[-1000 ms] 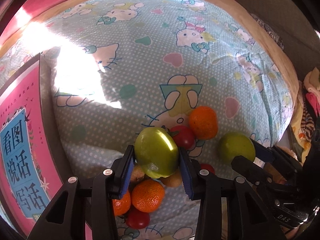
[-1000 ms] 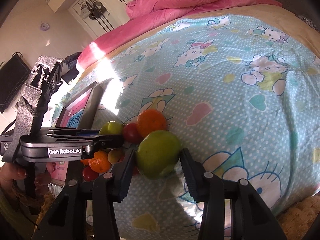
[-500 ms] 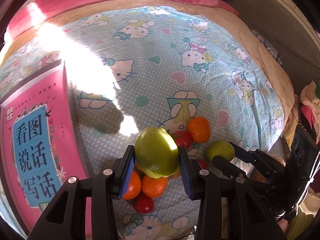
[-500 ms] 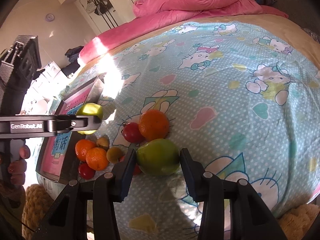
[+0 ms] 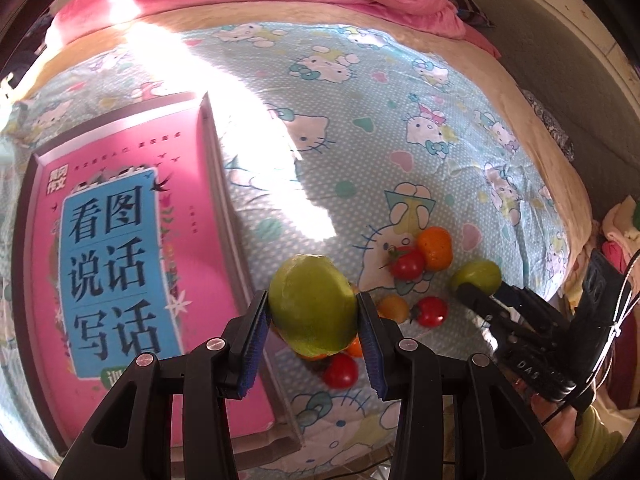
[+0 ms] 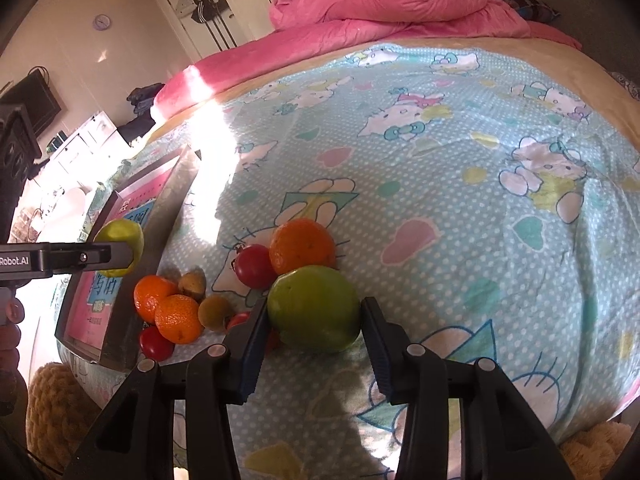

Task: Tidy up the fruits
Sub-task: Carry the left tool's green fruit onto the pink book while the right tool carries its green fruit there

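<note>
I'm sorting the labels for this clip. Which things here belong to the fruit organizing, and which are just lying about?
Part of the job:
- green fruit in the left gripper
- green fruit between the right gripper fingers
- oranges
- red tomatoes
- small brown fruits

Just lying about:
- pink book
- pink quilt
- cartoon bedsheet

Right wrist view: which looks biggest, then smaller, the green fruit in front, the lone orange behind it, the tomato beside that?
1. green fruit, though nearest the camera
2. orange
3. tomato
</note>
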### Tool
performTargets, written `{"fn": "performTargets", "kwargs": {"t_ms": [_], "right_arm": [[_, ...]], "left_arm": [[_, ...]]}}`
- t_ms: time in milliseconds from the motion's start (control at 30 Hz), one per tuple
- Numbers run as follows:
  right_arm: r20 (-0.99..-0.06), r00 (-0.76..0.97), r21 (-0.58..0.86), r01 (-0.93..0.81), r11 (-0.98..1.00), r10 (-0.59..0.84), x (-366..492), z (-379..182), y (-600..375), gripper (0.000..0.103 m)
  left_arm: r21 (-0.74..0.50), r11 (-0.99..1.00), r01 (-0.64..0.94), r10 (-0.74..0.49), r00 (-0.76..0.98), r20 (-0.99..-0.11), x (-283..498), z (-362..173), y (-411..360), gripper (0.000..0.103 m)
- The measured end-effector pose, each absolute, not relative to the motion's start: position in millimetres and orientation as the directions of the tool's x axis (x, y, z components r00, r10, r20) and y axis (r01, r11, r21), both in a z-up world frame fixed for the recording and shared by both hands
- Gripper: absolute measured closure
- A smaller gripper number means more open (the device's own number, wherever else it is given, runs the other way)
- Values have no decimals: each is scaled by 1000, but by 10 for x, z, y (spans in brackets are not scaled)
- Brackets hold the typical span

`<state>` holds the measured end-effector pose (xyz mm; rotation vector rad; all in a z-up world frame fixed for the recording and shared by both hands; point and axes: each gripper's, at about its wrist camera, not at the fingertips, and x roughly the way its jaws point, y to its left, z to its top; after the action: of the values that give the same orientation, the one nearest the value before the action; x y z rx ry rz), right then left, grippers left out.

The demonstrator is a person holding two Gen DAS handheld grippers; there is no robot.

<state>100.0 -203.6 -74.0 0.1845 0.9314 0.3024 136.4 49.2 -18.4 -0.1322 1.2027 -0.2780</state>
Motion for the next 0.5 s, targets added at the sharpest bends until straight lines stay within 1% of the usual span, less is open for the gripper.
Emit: {"fn": "performTargets", "kwargs": {"t_ms": [300, 500], "right_arm": [[-698, 620, 291, -212, 933, 359, 890, -464, -1993, 57], [-657, 621, 309, -296, 904, 427, 776, -248, -1733, 57]], "left_arm": [[-251, 964, 83, -263, 388, -883, 1227, -29, 827, 59], [-249, 968, 37, -241, 417, -876, 1086, 40, 1074, 59]]}}
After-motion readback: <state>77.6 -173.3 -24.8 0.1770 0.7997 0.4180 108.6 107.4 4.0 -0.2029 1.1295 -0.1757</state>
